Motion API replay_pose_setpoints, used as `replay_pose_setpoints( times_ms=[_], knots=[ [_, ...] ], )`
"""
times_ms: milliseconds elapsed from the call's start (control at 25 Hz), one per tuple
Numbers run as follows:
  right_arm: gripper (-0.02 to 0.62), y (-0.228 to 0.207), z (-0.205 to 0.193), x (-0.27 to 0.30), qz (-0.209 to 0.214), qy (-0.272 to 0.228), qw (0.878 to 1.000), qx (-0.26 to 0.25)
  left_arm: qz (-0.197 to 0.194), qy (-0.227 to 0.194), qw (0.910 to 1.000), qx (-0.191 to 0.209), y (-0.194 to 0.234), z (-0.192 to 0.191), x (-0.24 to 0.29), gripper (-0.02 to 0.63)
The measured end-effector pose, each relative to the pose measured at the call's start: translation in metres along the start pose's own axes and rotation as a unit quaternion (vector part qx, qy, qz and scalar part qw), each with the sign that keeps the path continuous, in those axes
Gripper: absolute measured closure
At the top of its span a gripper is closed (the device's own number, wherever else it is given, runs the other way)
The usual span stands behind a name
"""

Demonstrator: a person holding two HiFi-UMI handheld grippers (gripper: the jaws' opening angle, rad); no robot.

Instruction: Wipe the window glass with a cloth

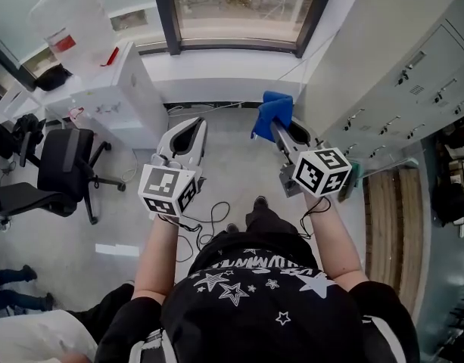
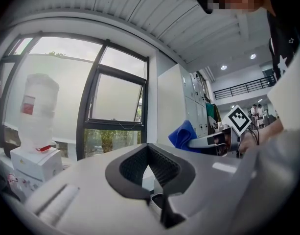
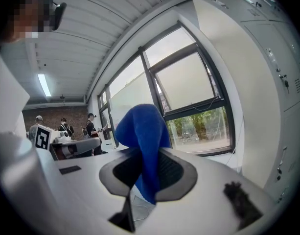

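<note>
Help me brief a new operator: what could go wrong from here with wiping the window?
1. The right gripper pinches only a narrow fold of the blue cloth. Pressed against the window glass, the cloth may slip out.
2. Loose cables lie on the floor just in front of the person. A step toward the window could snag them.

Space ahead of the left hand-held gripper and the right hand-held gripper was open to the window glass; lockers stood close right, a white cabinet left.
</note>
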State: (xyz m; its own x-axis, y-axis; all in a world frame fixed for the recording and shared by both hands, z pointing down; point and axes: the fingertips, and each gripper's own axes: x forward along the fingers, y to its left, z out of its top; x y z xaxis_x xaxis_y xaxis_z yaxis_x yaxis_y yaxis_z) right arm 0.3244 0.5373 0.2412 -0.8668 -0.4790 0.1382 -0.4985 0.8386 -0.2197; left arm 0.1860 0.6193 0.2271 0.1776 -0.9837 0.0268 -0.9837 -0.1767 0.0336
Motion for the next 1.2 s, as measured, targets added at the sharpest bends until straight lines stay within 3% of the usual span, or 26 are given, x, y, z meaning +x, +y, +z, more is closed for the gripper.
replay_pose_setpoints(
  times_ms=[400,560,760,1200],
  knots=[
    [0.522,-0.014,0.004,0.014,0.004,-0.007,1.0,0.012,0.017,-0.005,0.9998,-0.012,0.011,-0.003,0.009,0.598],
    [0.522,-0.032,0.009,0.031,-0.012,-0.01,1.0,-0.016,0.023,-0.004,0.9995,-0.022,0.021,-0.006,0.024,0.598],
    [0.522,-0.064,0.02,0.064,0.002,-0.021,1.0,0.023,0.032,0.014,0.9993,-0.013,0.04,-0.01,0.062,0.598],
    [0.522,-0.163,0.047,0.129,-0.004,-0.029,0.999,0.027,0.035,0.011,0.9993,-0.002,0.077,-0.003,0.171,0.598]
  ],
)
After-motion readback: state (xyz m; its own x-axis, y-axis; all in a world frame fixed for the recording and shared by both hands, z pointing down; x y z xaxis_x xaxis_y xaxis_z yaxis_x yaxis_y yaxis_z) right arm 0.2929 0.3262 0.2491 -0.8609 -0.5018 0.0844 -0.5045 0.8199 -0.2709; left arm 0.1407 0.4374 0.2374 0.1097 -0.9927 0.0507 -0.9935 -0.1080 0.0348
